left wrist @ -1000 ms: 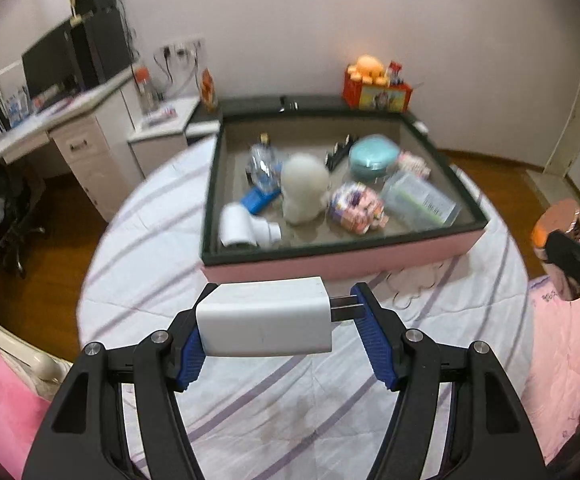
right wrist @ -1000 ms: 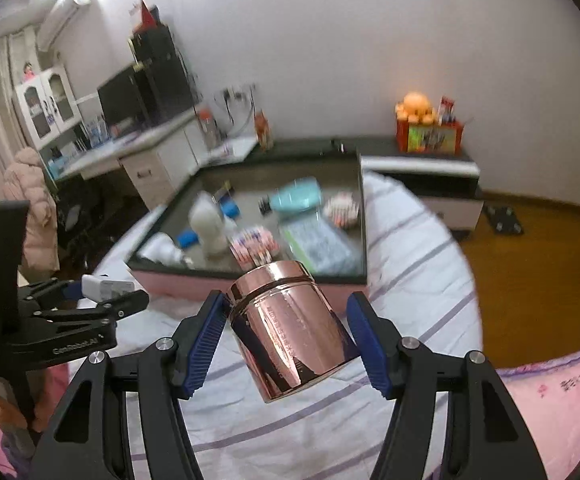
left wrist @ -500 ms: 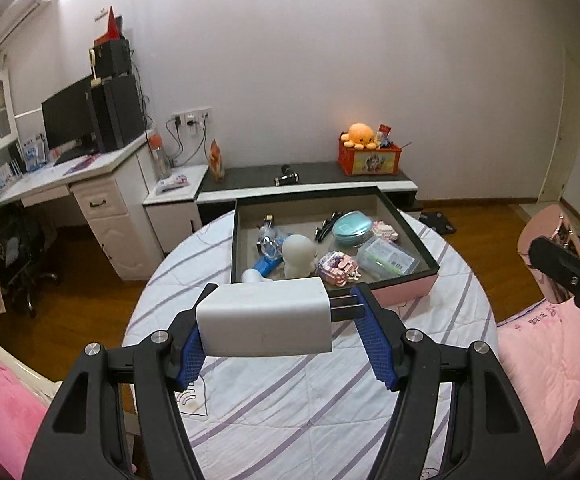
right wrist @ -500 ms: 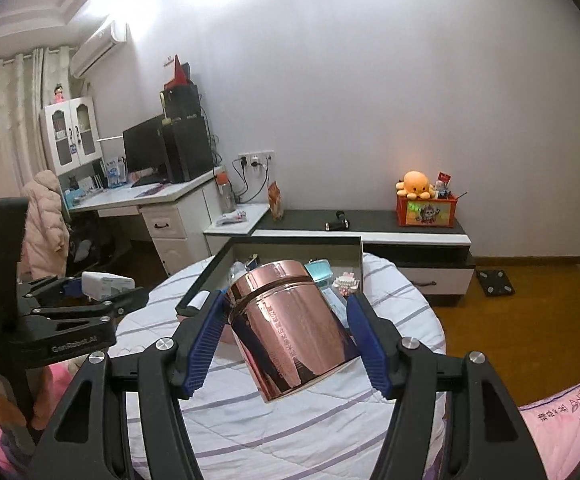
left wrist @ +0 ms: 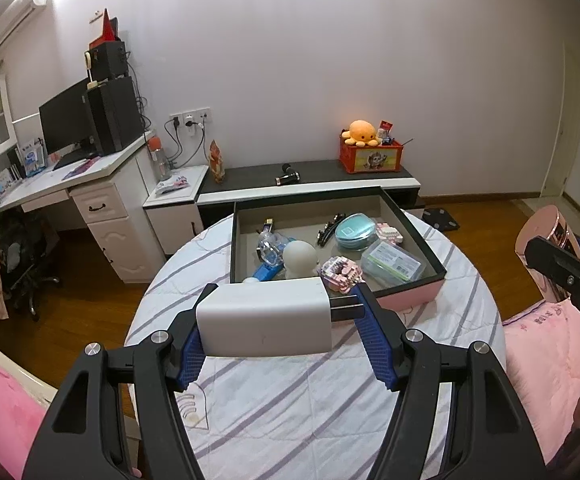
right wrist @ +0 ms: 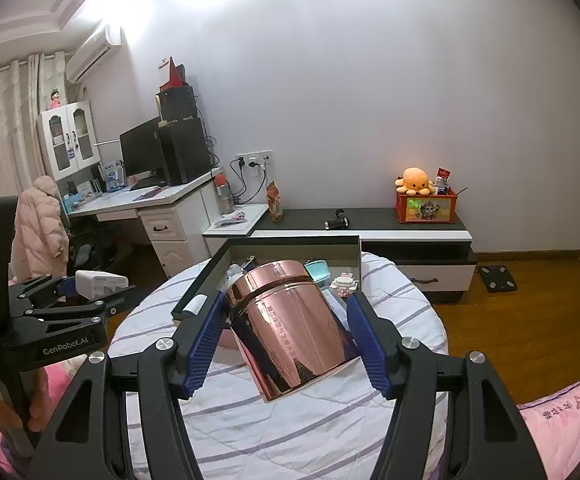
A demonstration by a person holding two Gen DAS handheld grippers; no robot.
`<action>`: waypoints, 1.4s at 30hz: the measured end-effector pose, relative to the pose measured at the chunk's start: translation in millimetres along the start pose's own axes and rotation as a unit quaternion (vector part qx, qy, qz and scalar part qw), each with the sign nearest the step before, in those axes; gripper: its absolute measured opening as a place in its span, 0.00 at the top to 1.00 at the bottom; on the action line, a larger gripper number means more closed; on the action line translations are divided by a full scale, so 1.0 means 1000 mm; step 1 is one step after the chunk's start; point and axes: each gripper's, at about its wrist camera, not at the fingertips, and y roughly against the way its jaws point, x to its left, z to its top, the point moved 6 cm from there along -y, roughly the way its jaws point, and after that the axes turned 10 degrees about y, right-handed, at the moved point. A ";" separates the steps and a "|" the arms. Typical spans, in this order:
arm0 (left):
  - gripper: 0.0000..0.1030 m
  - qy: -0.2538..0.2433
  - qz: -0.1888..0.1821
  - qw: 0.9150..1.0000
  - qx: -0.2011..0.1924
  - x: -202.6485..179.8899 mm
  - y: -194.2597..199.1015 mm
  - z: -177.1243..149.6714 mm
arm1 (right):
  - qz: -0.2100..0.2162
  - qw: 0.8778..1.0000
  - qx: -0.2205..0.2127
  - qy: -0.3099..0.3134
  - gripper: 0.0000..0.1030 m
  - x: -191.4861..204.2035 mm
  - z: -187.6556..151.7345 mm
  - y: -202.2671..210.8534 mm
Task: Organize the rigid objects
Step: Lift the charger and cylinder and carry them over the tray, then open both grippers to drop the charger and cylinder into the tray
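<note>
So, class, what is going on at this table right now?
A person holds a gripper in each hand above the round table. The left gripper grips a white charger; the right gripper grips a rose-gold tin, tilted. Neither is in the open box of small items.

The left gripper (right wrist: 90, 292), seen from the right wrist view, carries the white lettering "GenRobot.AI" on its black body. The rose-gold tin (right wrist: 290, 324) has a column of small characters down its side, too fine to read. Nothing else is legible.
</note>
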 end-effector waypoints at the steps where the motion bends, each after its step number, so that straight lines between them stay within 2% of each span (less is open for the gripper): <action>1: 0.35 -0.001 0.001 1.000 0.003 0.000 -0.005 0.002 | 0.000 1.000 0.000 -0.001 0.38 0.002 0.000 -0.001; 10: 0.35 0.002 0.013 1.000 0.027 0.005 -0.054 0.023 | 0.008 1.000 0.018 -0.013 0.38 -0.010 0.006 -0.047; 14: 0.35 0.001 0.014 0.999 0.051 0.006 -0.087 0.034 | 0.014 0.999 0.030 -0.014 0.38 -0.016 0.013 -0.077; 24: 0.35 -0.010 0.034 0.996 0.087 0.009 -0.155 0.053 | 0.044 0.995 0.092 -0.023 0.38 -0.027 0.007 -0.167; 33: 0.34 -0.010 0.045 0.990 0.134 0.015 -0.209 0.046 | 0.058 0.986 0.152 -0.024 0.38 -0.028 -0.012 -0.225; 36: 0.20 -0.011 0.045 0.987 0.152 0.015 -0.217 0.043 | 0.059 0.985 0.159 -0.026 0.37 -0.029 -0.016 -0.233; 38: 0.05 -0.012 0.044 0.988 0.150 0.013 -0.218 0.043 | 0.052 0.985 0.165 -0.026 0.34 -0.030 -0.016 -0.235; 40: 0.03 -0.016 0.049 0.988 0.146 0.013 -0.217 0.043 | 0.047 0.984 0.169 -0.021 0.21 -0.030 -0.015 -0.237; 42: 0.03 -0.019 0.049 0.987 0.149 0.013 -0.218 0.042 | 0.039 0.985 0.166 -0.023 0.21 -0.033 -0.013 -0.235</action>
